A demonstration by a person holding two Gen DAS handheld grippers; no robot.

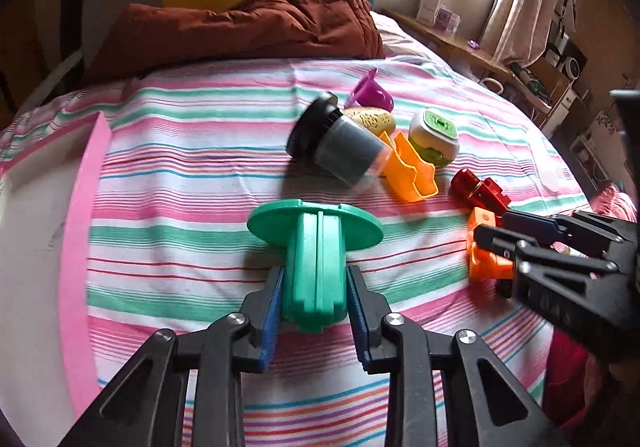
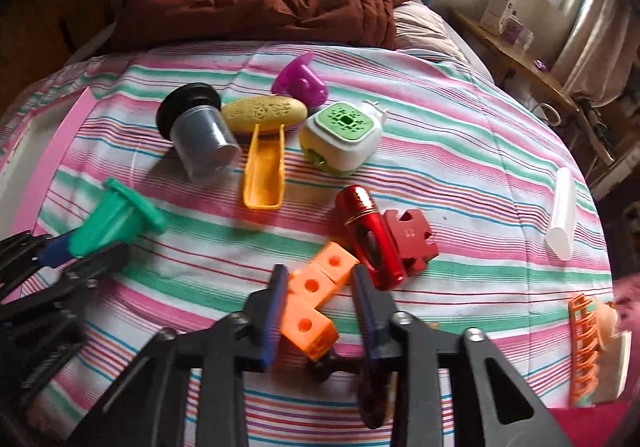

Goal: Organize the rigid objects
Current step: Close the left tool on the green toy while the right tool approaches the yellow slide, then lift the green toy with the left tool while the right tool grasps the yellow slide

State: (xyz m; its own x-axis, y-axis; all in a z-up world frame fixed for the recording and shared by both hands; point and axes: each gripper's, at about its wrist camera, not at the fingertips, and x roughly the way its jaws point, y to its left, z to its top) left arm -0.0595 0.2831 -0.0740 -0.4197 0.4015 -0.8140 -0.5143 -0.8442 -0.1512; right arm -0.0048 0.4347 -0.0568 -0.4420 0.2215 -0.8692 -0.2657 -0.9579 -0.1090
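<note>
A green flanged plastic piece lies on the striped sheet, and my left gripper is shut on its ribbed stem, blue pads against both sides. The right wrist view shows that same green piece at its left edge. An orange block of joined cubes with holes sits between the fingers of my right gripper, which is shut on it. In the left wrist view the right gripper reaches in from the right over the orange block.
Further back lie a black-lidded grey jar, a yellow oval, an orange scoop, a white-green plug-in and a purple funnel. A red tube and red puzzle piece touch. A pink-edged board lies left.
</note>
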